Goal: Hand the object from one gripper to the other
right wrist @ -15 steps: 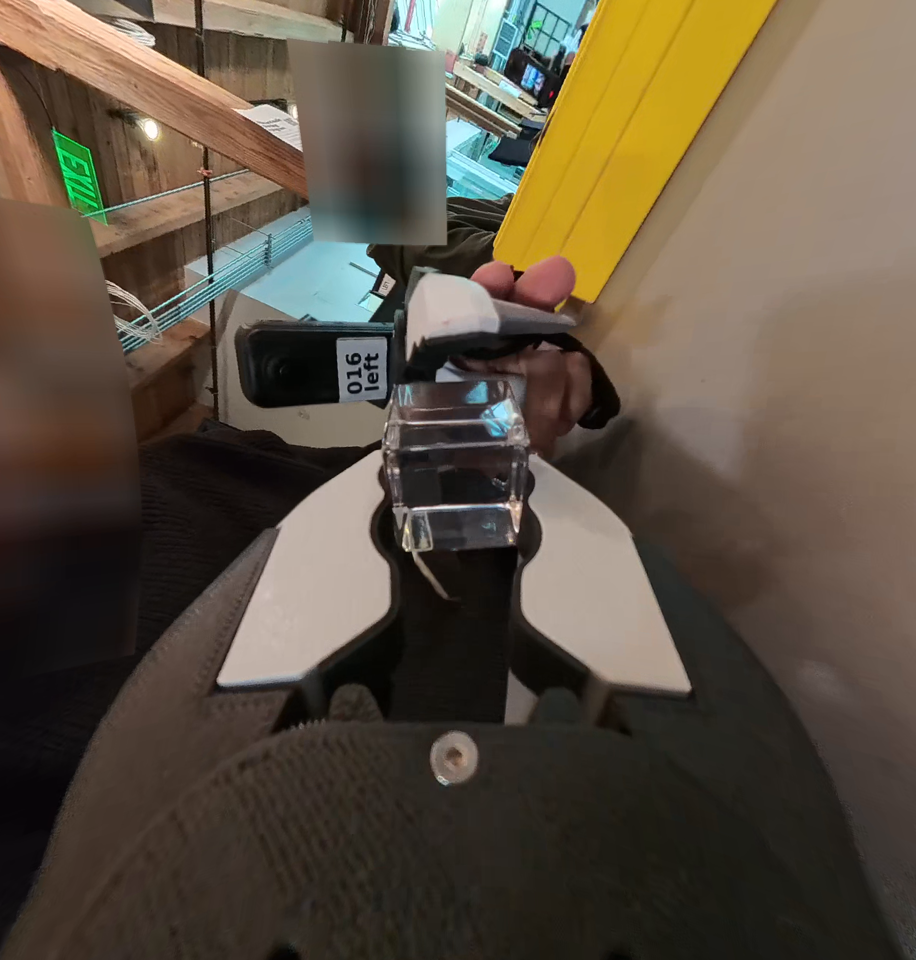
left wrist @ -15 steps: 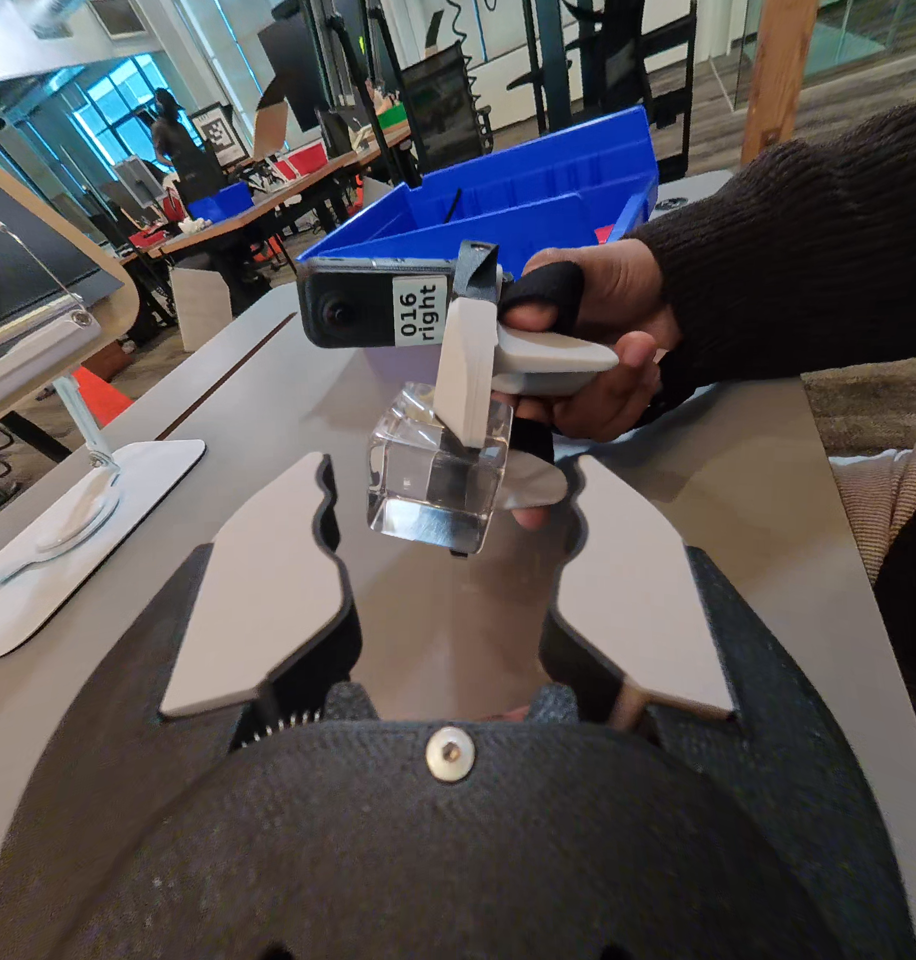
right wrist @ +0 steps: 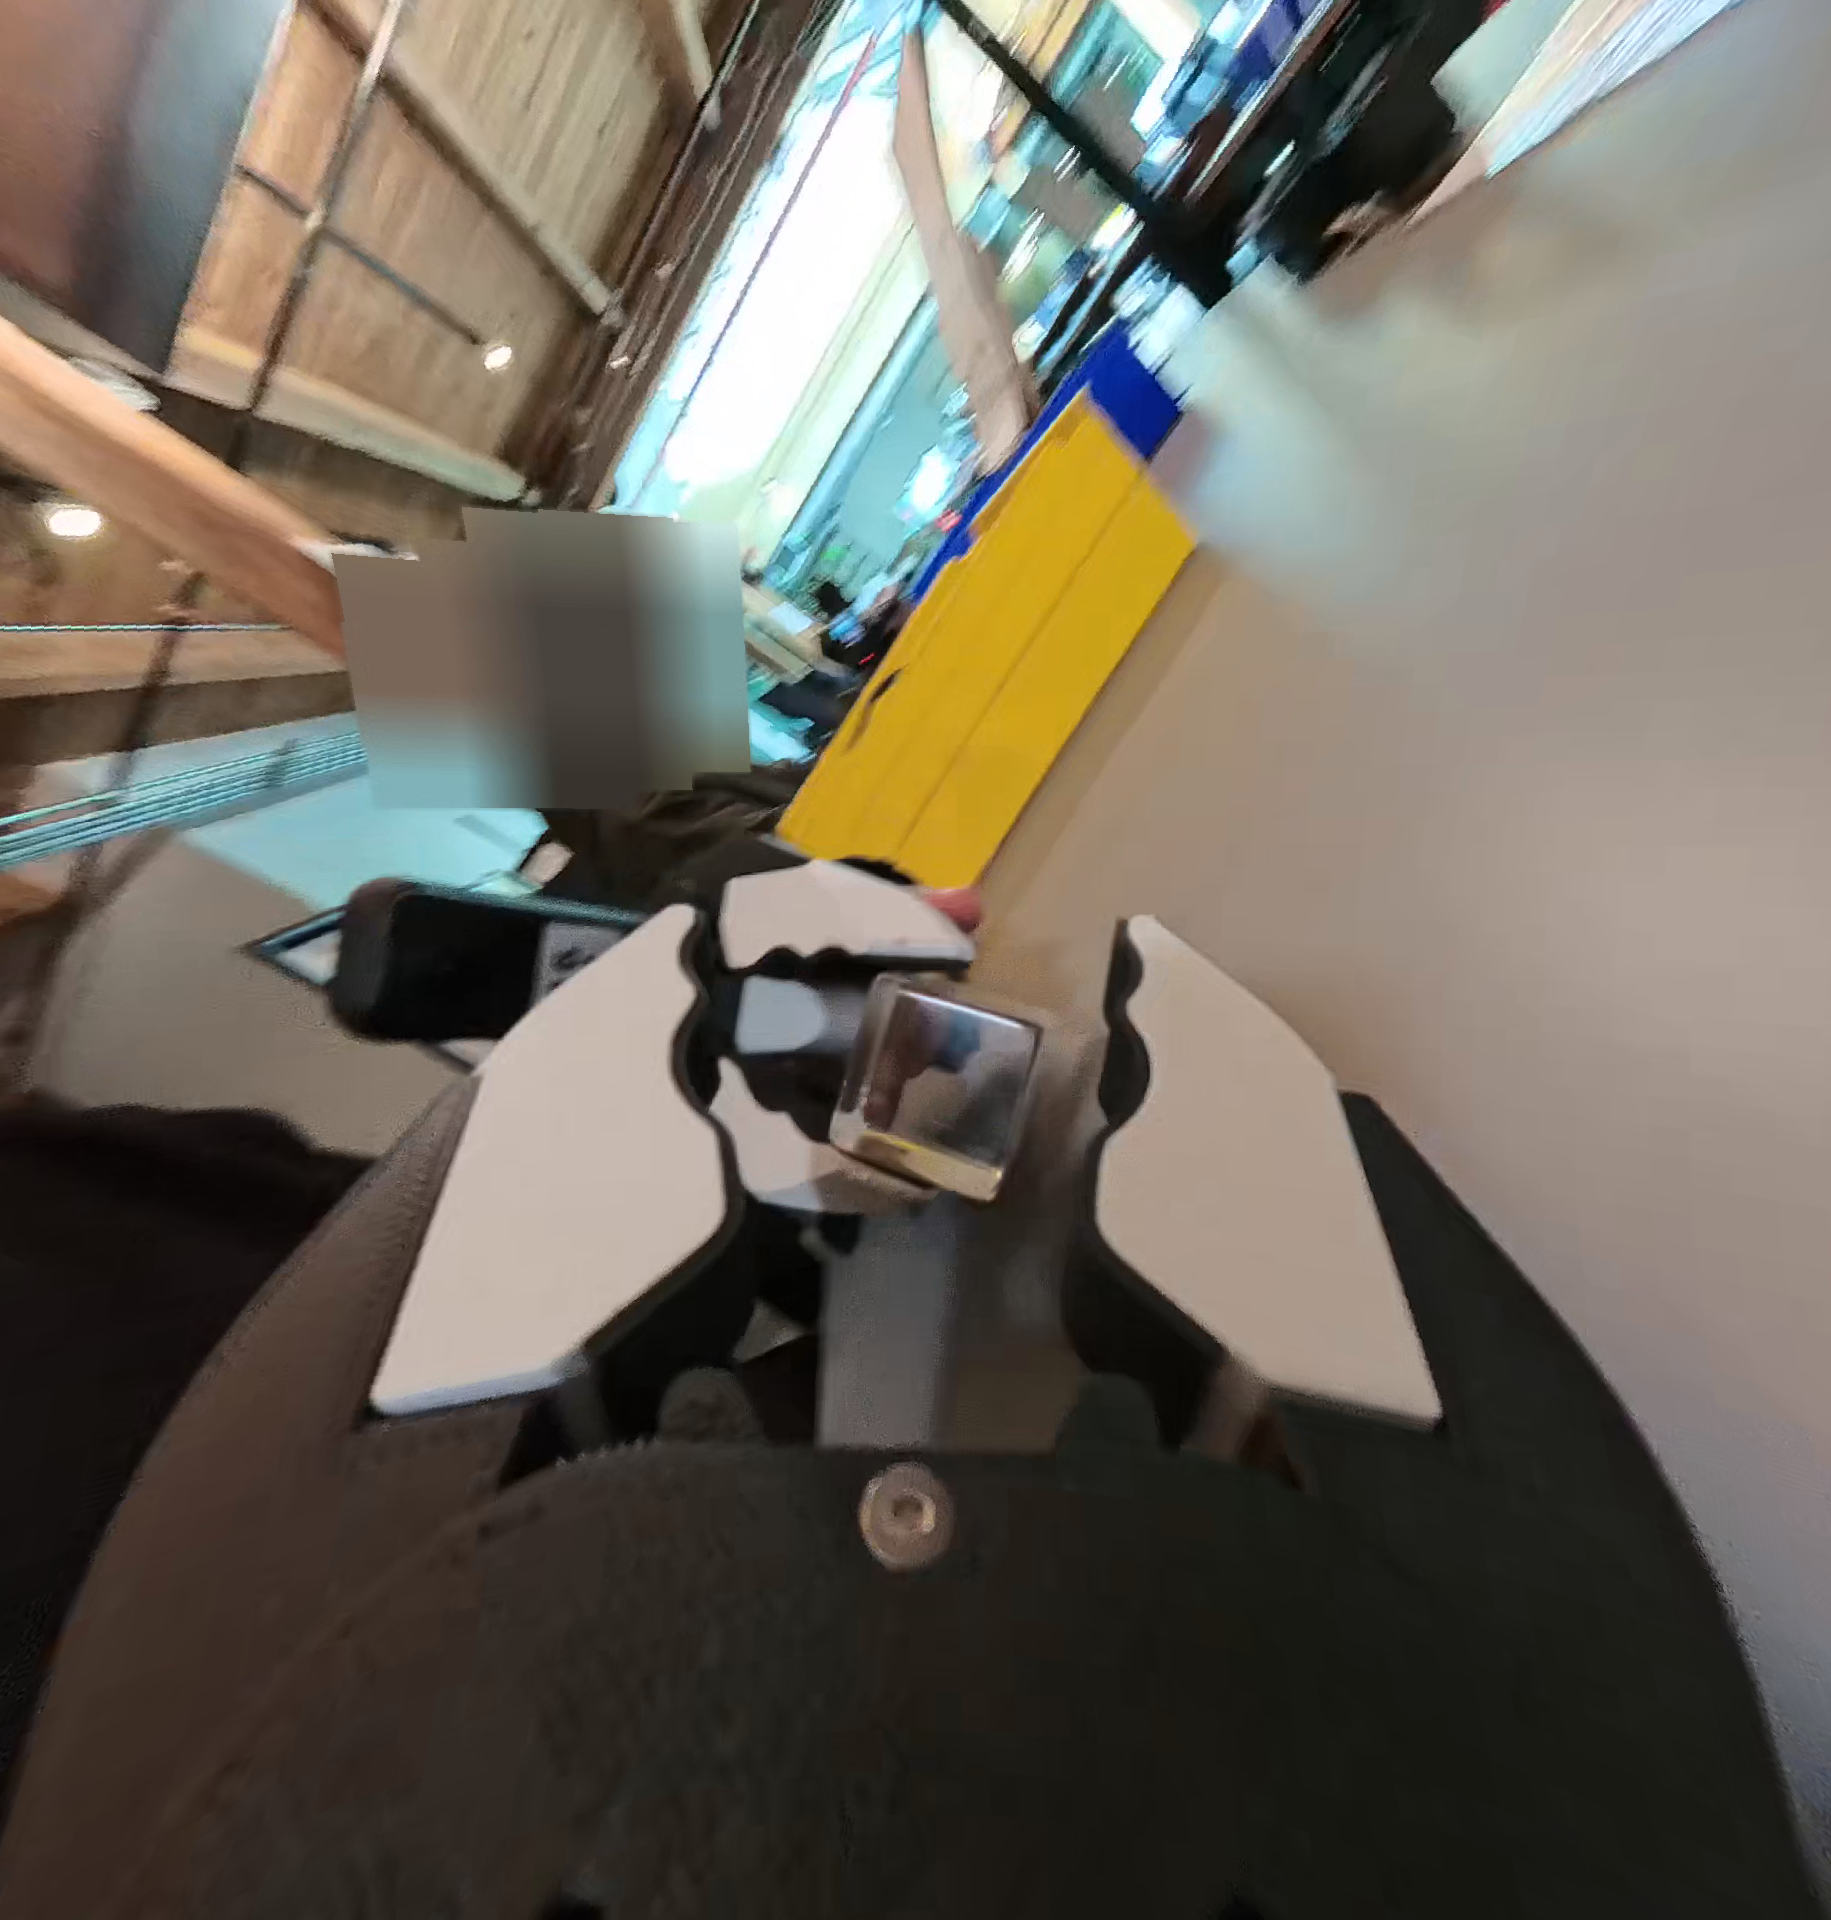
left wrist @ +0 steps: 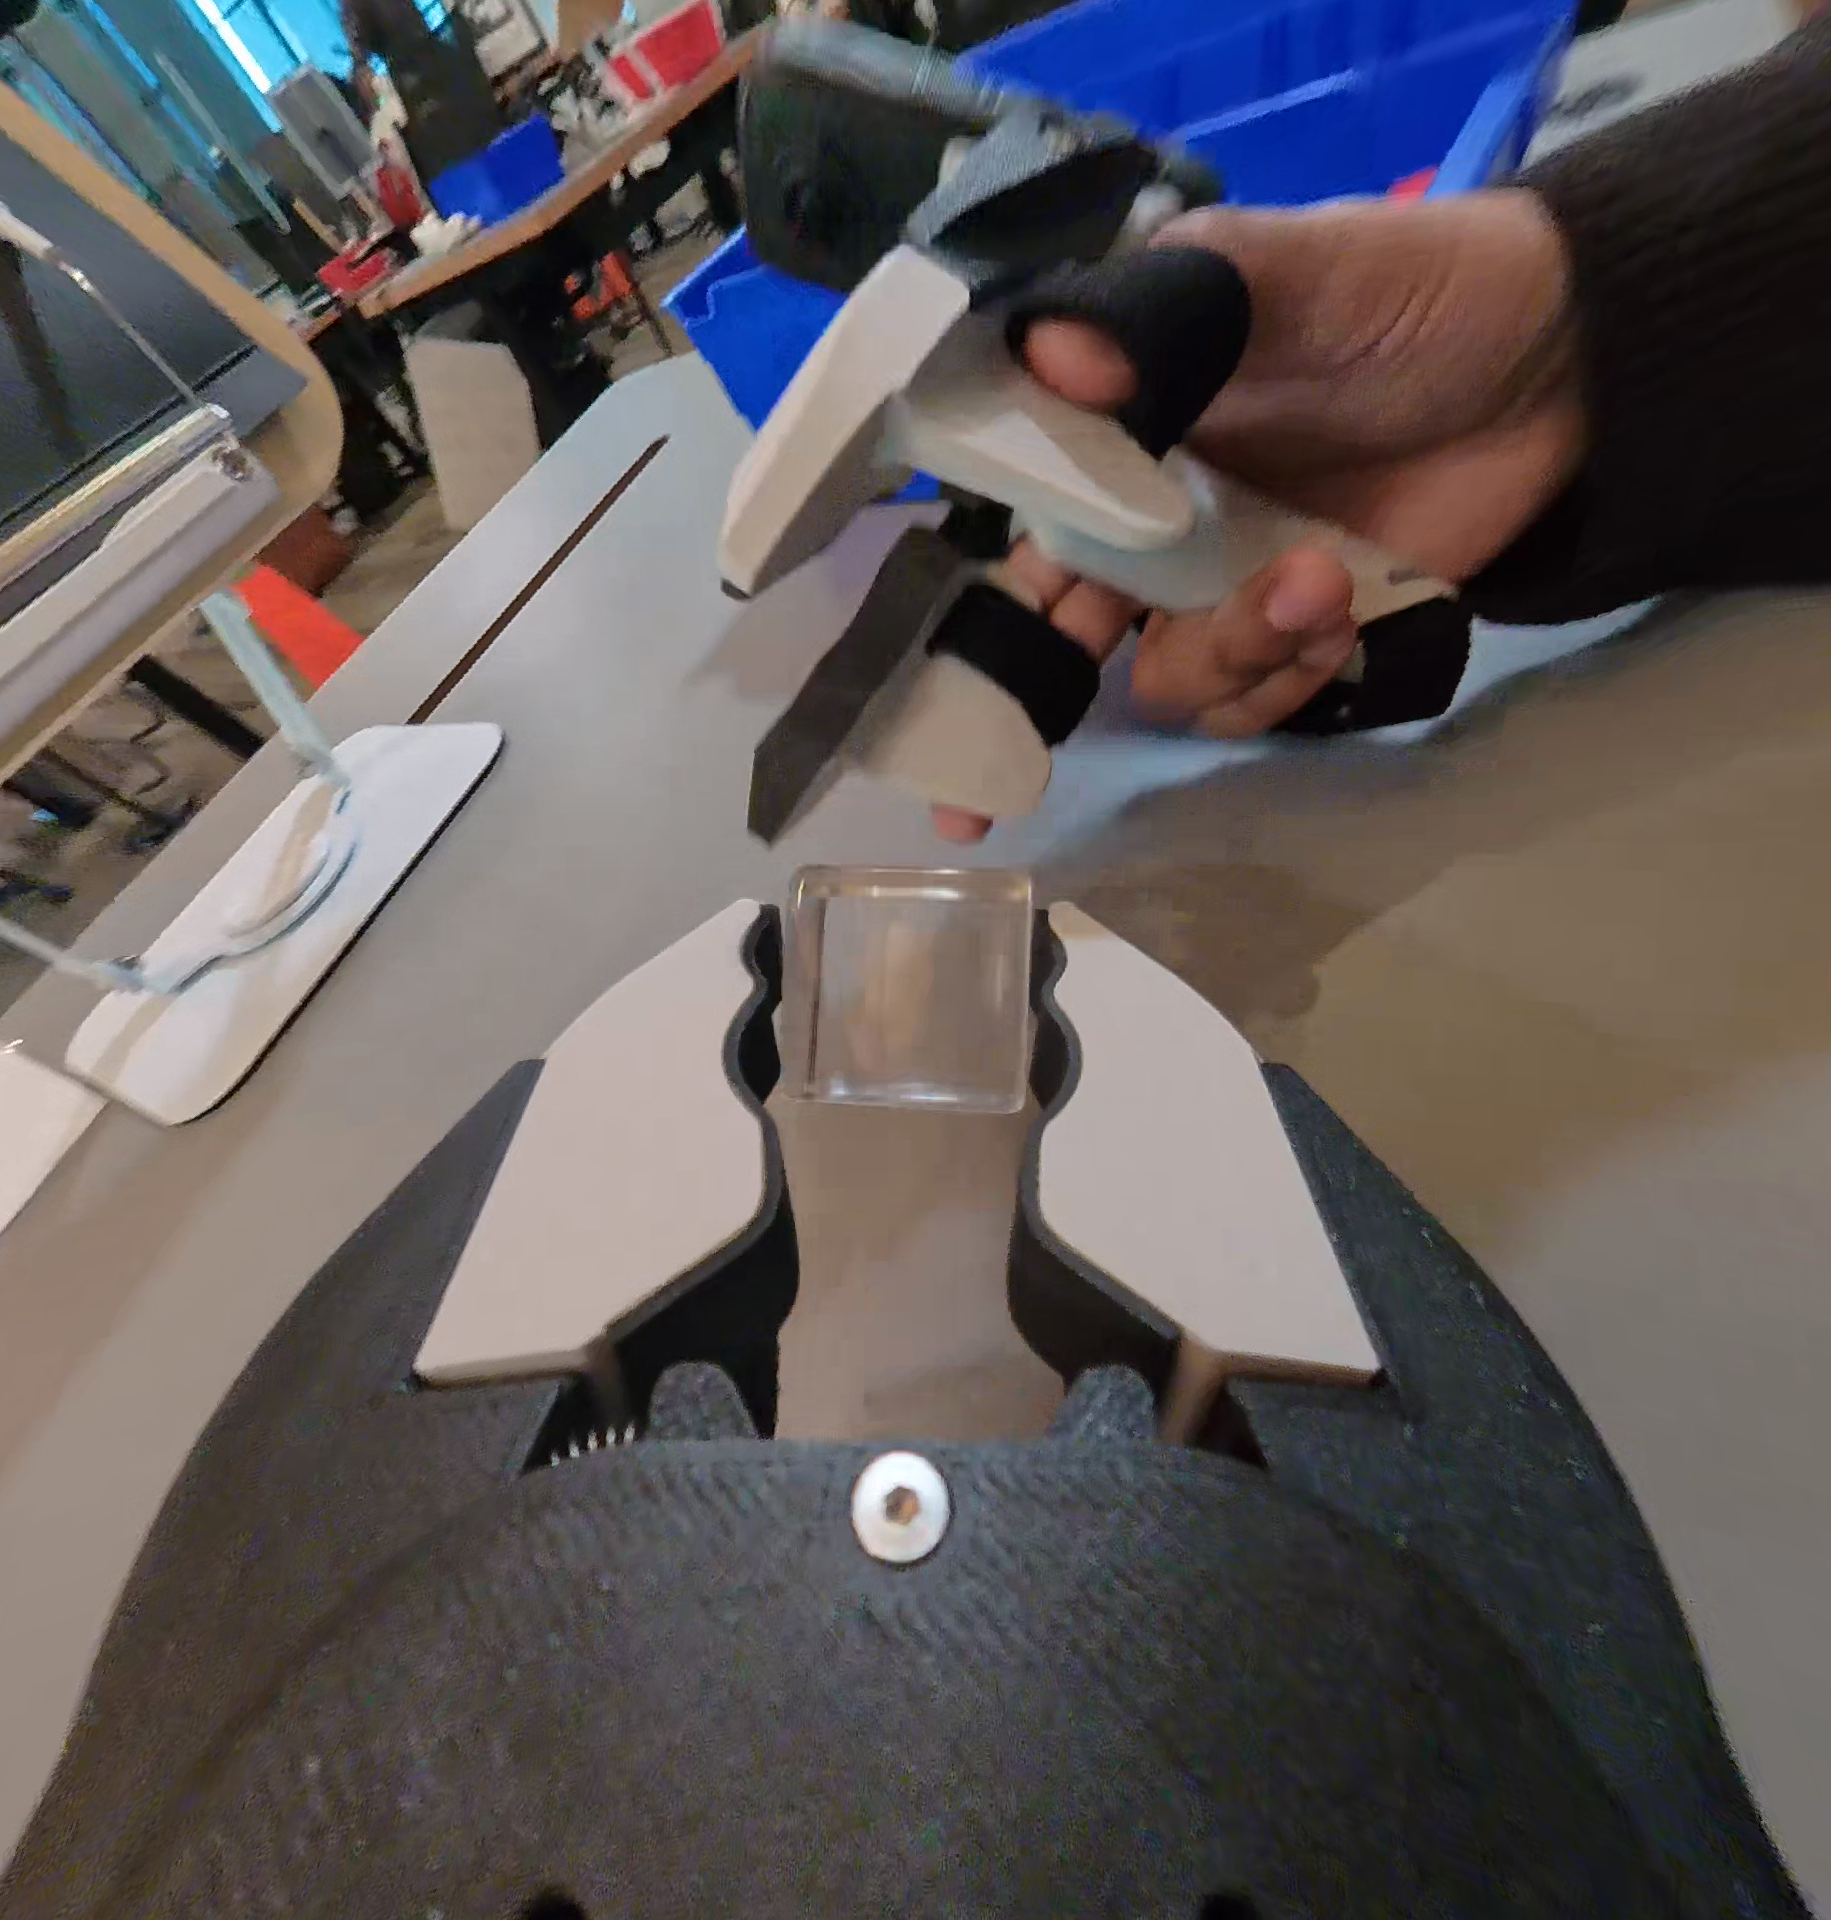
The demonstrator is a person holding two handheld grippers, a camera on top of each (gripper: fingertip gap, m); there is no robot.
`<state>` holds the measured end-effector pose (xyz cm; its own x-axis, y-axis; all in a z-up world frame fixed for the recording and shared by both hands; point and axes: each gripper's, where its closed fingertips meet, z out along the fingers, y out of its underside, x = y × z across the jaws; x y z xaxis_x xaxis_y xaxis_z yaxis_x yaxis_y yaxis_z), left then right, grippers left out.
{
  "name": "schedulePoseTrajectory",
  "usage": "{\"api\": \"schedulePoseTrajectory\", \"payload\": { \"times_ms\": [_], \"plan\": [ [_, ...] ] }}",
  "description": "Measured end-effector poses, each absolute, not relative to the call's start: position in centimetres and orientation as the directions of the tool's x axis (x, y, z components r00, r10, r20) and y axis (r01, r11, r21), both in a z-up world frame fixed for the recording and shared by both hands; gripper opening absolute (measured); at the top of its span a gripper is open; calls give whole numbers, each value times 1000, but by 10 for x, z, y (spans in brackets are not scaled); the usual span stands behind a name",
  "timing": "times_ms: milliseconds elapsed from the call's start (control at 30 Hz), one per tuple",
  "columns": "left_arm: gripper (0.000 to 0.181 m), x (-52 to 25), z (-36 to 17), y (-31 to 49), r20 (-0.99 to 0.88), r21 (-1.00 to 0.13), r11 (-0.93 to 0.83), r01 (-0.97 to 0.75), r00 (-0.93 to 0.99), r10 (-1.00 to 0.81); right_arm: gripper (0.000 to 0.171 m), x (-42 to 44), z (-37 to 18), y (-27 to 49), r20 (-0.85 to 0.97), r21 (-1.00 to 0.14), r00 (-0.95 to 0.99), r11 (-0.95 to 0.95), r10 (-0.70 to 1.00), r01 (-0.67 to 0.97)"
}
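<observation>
While left tongs (left wrist: pixel 906 997) pinch clear cube (left wrist: pixel 906 1003), right tongs (right wrist: pixel 916 1049) spread, apart.

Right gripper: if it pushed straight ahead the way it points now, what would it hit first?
Probably the clear cube, held by the left gripper just beyond the right gripper's open fingertips. Depth is blurred, so it might slide between the fingers rather than strike.

A grey tabletop (left wrist: pixel 1513 1039) fills the foreground, with a dark seam (left wrist: pixel 547 582) running toward its far edge. A white stand base (left wrist: pixel 298 914) sits near its left edge. Blue bins (left wrist: pixel 1306 94) stand at the far edge. Beyond are desks (left wrist: pixel 537 239) and bright windows (left wrist: pixel 236 42). The right wrist view shows wooden beams (right wrist: pixel 132 468), ceiling lights (right wrist: pixel 75 520) and a yellow panel (right wrist: pixel 1015 665), all blurred.
</observation>
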<state>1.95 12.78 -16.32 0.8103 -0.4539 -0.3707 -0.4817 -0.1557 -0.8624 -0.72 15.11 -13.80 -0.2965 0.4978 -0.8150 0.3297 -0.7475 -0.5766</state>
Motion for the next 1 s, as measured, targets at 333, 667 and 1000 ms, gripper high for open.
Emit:
{"api": "schedulePoseTrajectory", "payload": {
  "times_ms": [333, 667, 1000],
  "plan": [
    [46, 20, -164, 129, -469, -814, -135, -565, 776, -422, 72, -14, -163, 131, -725, -676, -218, -612, 654, 410],
    [46, 27, -144, 124, -500, -833, -11, -554, 760, -415, 63, -9, -164, 109, -803, -588, -283, -618, 524, 522],
    [63, 27, -135, 125, -476, -862, 29, -507, 788, -389, 44, -6, -162, 107, -808, -579, -289, -596, 514, 557]
  ]
}}
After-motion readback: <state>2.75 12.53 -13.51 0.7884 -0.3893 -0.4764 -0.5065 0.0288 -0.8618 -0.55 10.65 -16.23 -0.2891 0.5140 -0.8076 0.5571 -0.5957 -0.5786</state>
